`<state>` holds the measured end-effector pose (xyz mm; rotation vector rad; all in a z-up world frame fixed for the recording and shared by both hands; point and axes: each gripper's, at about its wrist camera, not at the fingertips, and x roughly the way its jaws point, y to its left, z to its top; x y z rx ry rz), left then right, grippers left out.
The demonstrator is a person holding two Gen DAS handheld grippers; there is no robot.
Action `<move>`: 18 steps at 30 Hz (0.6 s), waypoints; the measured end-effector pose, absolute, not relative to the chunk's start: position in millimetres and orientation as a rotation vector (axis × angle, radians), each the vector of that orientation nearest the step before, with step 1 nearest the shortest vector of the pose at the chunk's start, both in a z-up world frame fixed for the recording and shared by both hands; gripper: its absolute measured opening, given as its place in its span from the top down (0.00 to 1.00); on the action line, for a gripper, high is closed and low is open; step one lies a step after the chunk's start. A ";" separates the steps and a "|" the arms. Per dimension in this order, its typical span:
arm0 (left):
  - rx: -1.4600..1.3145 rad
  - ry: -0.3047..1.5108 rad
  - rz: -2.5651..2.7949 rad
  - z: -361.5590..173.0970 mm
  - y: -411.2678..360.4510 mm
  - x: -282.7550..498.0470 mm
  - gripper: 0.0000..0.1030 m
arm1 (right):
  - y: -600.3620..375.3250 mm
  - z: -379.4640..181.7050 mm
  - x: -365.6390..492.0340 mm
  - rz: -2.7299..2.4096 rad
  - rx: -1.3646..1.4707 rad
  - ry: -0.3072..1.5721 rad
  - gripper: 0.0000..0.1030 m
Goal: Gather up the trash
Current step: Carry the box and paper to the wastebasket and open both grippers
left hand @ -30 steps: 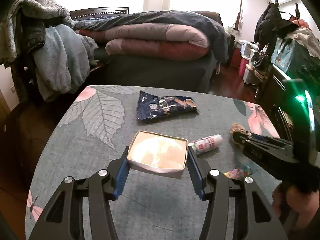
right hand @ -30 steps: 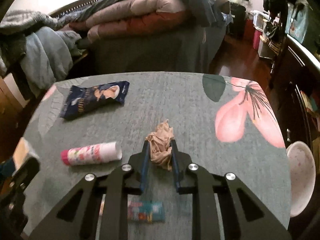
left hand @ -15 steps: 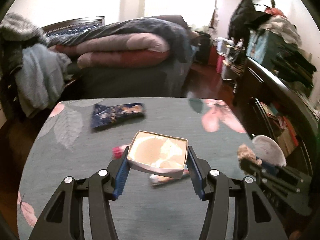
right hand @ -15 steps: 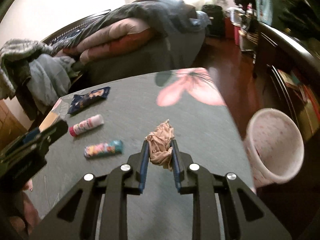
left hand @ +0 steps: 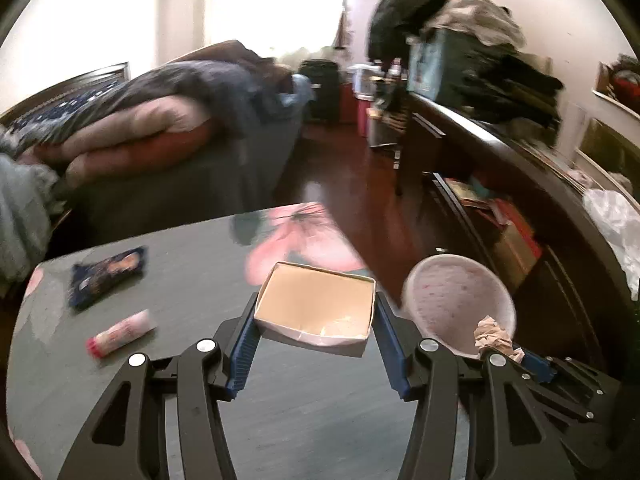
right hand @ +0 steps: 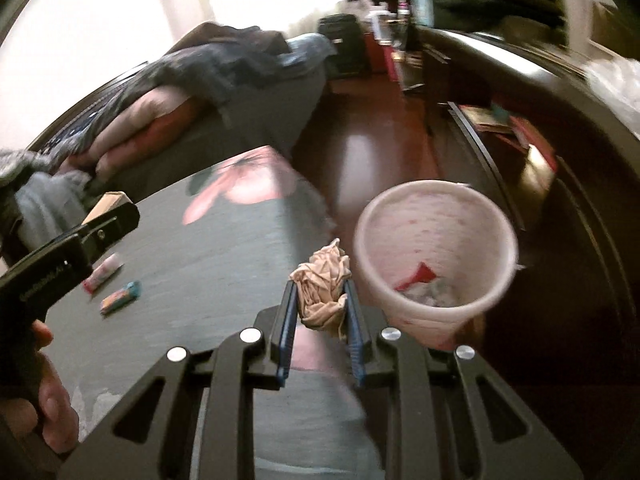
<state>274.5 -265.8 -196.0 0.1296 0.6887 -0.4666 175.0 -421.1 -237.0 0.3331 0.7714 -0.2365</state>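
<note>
Visibly crumpled tan paper wad.

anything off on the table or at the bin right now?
Nothing spilled or damaged. Loose trash lies on the table: a dark snack wrapper, a pink-capped tube and a small colourful wrapper. The left gripper holds an open cardboard box; the right gripper holds a crumpled tissue beside the bin, not over it.
</note>
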 end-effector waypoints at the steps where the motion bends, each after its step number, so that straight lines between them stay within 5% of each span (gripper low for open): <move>1: 0.136 0.686 -0.483 -195.4 -274.3 274.3 0.47 | -430.2 -237.5 171.0 -0.256 0.340 0.769 0.76; 18: 0.191 0.721 -0.682 -208.4 -390.5 288.9 0.47 | -514.8 -247.5 160.0 -0.415 0.394 0.718 0.76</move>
